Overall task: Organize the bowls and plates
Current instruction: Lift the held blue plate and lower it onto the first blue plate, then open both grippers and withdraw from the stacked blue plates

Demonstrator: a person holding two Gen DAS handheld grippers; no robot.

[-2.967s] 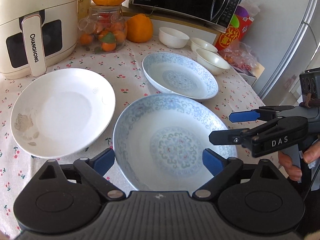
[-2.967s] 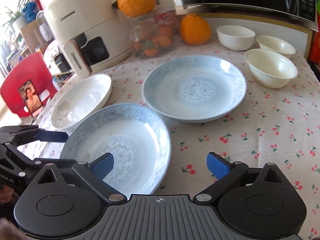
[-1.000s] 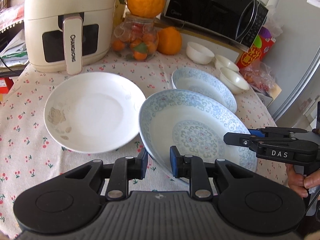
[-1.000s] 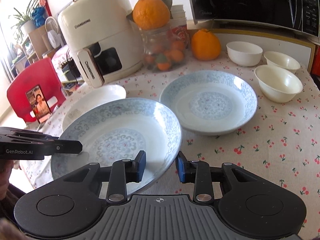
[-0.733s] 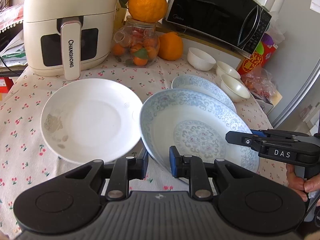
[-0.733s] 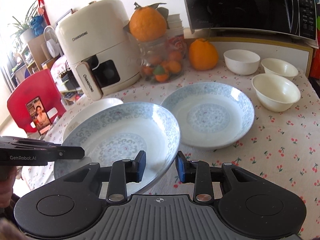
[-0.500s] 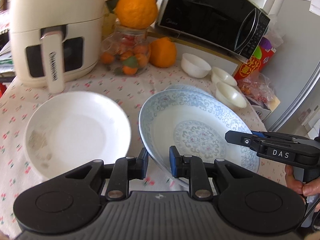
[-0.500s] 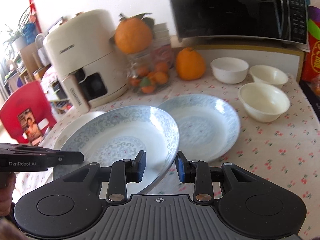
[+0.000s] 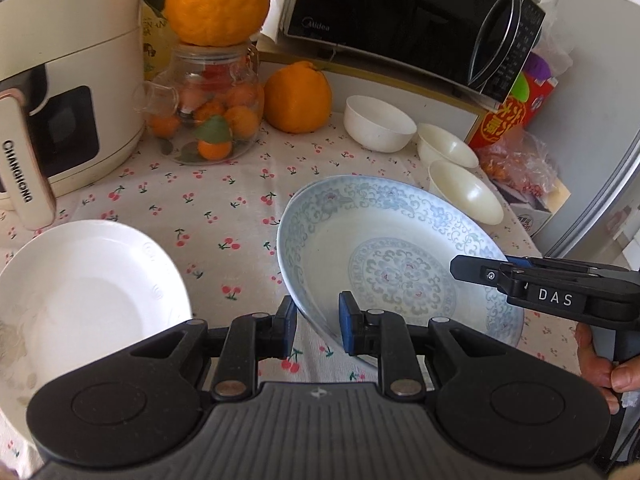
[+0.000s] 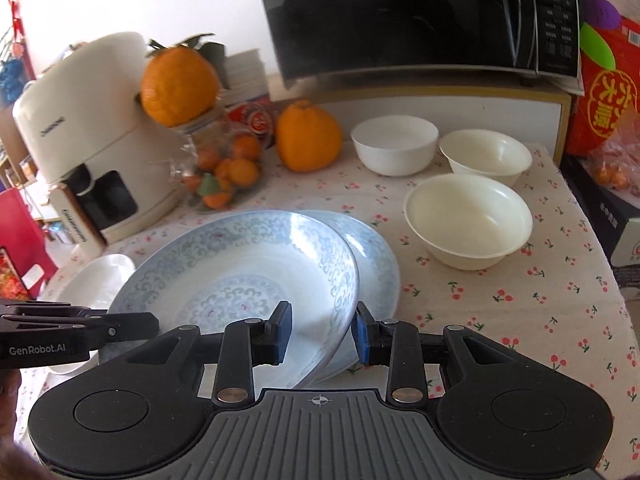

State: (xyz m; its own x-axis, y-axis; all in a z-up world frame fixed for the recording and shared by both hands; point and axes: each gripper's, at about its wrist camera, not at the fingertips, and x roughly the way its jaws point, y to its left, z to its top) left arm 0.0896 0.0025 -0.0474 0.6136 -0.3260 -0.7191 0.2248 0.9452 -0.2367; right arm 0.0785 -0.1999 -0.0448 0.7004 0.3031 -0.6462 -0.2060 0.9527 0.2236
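Two grippers share one blue-patterned plate (image 10: 248, 276), carried low over its twin (image 10: 376, 264) at frame centre. Left gripper (image 9: 316, 322) is clamped on the near-left rim; right gripper (image 10: 320, 330) is pinching the right rim. Stacking isn't finished: this plate is unreleased, the white plate (image 9: 88, 292) lies lower left, and three bowls (image 10: 468, 220) sit separate, upper right.

Cream air fryer (image 9: 60, 92); black microwave (image 9: 404, 16); glass jar (image 9: 208, 112) of small oranges, topped by large orange (image 9: 218, 0); second orange (image 9: 298, 98); red box (image 10: 608, 92); cherry-print worktop cloth (image 9: 224, 200).
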